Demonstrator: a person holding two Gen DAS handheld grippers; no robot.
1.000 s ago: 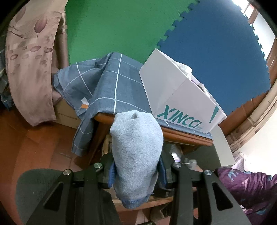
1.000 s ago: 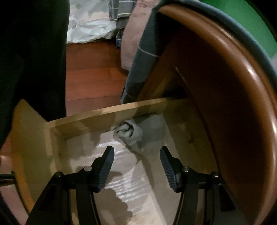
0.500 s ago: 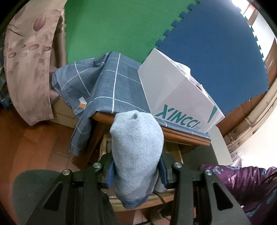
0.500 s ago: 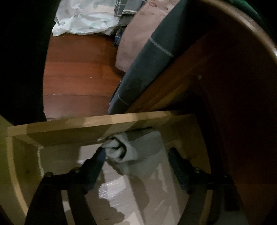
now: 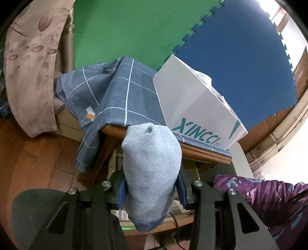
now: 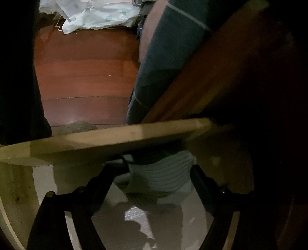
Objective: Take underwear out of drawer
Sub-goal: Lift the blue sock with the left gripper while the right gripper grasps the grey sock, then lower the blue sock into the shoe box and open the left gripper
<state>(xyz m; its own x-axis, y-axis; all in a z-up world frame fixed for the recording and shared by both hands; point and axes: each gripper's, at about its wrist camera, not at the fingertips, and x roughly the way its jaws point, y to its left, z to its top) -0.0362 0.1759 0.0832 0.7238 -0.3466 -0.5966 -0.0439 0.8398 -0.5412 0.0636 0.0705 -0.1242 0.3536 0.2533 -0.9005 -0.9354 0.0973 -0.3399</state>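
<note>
A light blue-grey rolled garment (image 5: pixel 152 159) stands up between the fingers of my left gripper (image 5: pixel 151 184), which is shut on it in front of the table. In the right wrist view a second grey rolled garment (image 6: pixel 163 178) lies on the floor of the open wooden drawer (image 6: pixel 96 142), tucked against its far wall. My right gripper (image 6: pixel 152 173) is down inside the drawer with its jaws open wide, one finger on each side of that garment. Whether the pads touch the garment is unclear in the dim light.
A white XINCCI box (image 5: pixel 196 113) and a blue checked cloth (image 5: pixel 119 92) lie on the wooden table (image 5: pixel 202 152) above the drawer. A purple sleeve (image 5: pixel 259 194) is at the lower right, a grey chair seat (image 5: pixel 32 207) at the lower left. Crumpled white cloth (image 6: pixel 96 15) lies on the wood floor.
My right gripper has sunk deeper into the drawer and its jaws have spread, so the grey garment now sits between the fingers. The left gripper and its garment have stayed put.
</note>
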